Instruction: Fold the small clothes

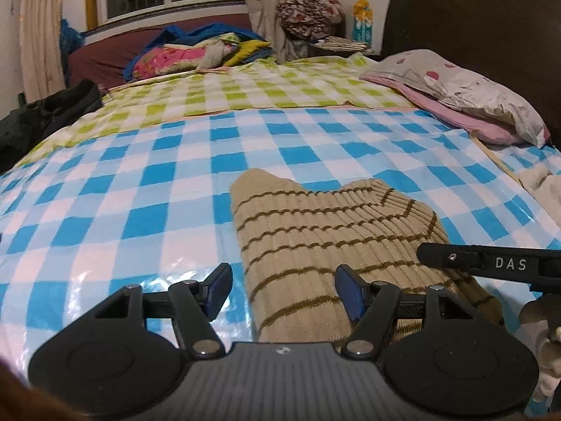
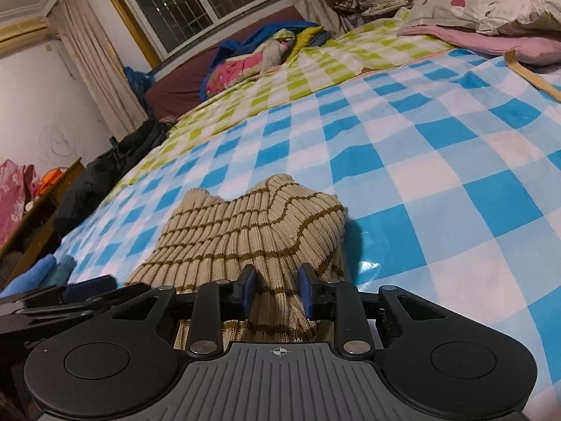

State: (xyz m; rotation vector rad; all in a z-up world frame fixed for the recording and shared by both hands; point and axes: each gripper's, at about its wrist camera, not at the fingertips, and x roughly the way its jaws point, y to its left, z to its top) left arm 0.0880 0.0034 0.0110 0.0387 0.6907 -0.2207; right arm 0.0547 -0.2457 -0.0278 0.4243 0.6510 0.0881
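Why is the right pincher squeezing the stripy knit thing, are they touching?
Touching. In the right wrist view, the right gripper has both blue pads pinching a fold of the striped knit.

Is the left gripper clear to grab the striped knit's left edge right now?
Probably yes: the left gripper is open astride the striped knit, nothing covering that edge; the right gripper pinches another fold.

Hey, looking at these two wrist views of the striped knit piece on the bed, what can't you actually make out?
- Striped knit garment: near end hidden under the left gripper body in the left wrist view; its type is unclear.
- Right gripper: in its own view, knit bunches between the jaws; pad contact is hidden by fabric.
- White fabric: cut off by the right edge, left wrist view.
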